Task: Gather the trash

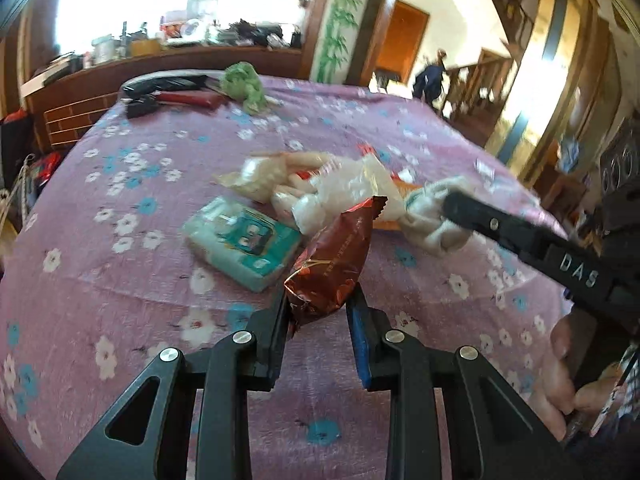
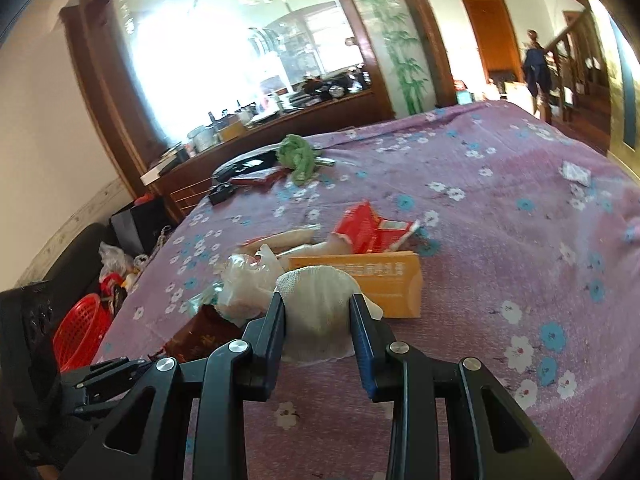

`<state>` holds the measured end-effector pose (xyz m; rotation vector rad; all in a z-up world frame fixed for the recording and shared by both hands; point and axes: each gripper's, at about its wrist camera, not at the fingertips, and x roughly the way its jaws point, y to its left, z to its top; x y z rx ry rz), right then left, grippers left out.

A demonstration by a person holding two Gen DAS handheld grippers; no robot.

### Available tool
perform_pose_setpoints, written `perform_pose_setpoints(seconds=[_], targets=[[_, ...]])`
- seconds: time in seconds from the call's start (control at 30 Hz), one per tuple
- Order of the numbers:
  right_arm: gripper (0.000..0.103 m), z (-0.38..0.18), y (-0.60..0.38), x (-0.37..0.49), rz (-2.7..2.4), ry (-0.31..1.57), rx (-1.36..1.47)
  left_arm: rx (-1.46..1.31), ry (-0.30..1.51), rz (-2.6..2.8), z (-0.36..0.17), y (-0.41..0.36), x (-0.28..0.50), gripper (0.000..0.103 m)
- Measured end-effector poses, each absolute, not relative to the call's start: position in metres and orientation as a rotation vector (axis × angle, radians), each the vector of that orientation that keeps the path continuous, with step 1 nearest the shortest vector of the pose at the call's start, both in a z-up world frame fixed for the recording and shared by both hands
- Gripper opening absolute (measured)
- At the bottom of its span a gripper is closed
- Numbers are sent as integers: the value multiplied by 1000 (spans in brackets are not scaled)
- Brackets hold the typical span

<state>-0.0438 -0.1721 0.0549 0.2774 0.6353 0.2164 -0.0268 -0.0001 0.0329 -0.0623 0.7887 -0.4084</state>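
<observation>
A brown-red snack wrapper stands up off the purple floral tablecloth with my left gripper shut on its lower end. My right gripper is shut on a crumpled white tissue; the tissue also shows in the left wrist view, at the right end of the pile. More trash lies between them: a teal tissue pack, clear plastic bags, an orange box and a torn red packet.
A green cloth and dark objects lie at the table's far end. A small white wrapper sits far right. A red basket stands on the floor left of the table. A person's hand grips the right tool.
</observation>
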Motion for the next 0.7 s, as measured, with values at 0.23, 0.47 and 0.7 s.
perform_pose_setpoints(seconds=[0.23, 0.47, 0.7], targets=[[34, 59, -151, -51, 263, 601, 180, -191, 731, -388, 38, 29, -31, 27], [34, 59, -146, -53, 276, 594, 153, -198, 732, -376, 40, 34, -31, 27], [34, 61, -147, -55, 289, 584, 157, -159, 712, -334, 44, 28, -37, 27]])
